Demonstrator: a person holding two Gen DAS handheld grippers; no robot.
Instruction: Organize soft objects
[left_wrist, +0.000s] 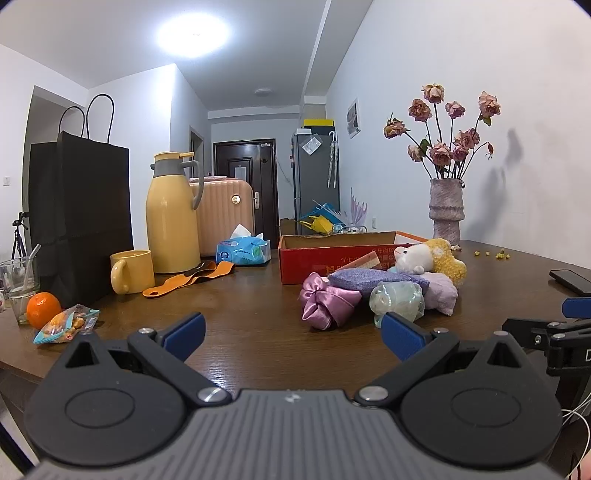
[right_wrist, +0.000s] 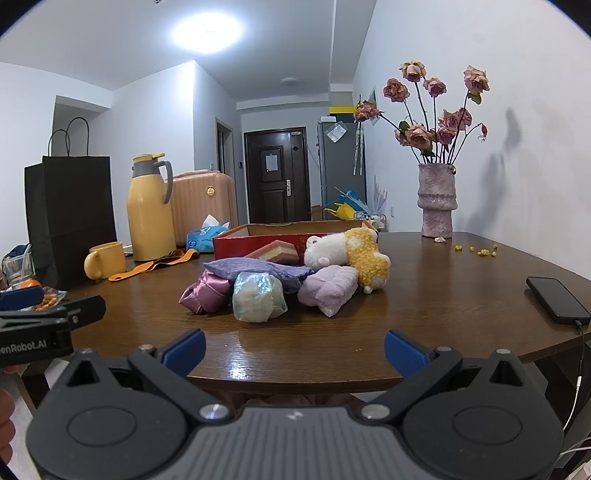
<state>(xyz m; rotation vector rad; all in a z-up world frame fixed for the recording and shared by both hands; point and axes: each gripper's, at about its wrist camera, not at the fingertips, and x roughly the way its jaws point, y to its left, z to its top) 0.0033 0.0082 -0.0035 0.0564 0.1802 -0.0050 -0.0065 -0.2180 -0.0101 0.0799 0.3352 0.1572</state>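
Note:
A pile of soft things lies mid-table in front of a red cardboard box (left_wrist: 295, 258) (right_wrist: 229, 245): a pink satin scrunchie (left_wrist: 325, 301) (right_wrist: 205, 293), a purple cloth pouch (left_wrist: 369, 278) (right_wrist: 255, 269), a pale green wrapped bundle (left_wrist: 397, 301) (right_wrist: 258, 297), a lilac towel (left_wrist: 441, 291) (right_wrist: 328, 288), a yellow-and-white plush (left_wrist: 432, 258) (right_wrist: 351, 254) and a pink layered sponge (left_wrist: 367, 263) (right_wrist: 275, 253). My left gripper (left_wrist: 293, 338) is open, low over the near table, short of the pile. My right gripper (right_wrist: 293, 350) is open at the table's front edge, empty.
On the brown table (left_wrist: 240, 314) stand a black paper bag (left_wrist: 81, 218), yellow thermos (left_wrist: 171, 218), yellow mug (left_wrist: 131, 271), orange strap (left_wrist: 192, 278), tissue pack (left_wrist: 242, 251), glass (left_wrist: 18, 286), orange (left_wrist: 43, 310), snack packet (left_wrist: 66, 325), flower vase (left_wrist: 447, 210) and a phone (right_wrist: 556, 299) at right.

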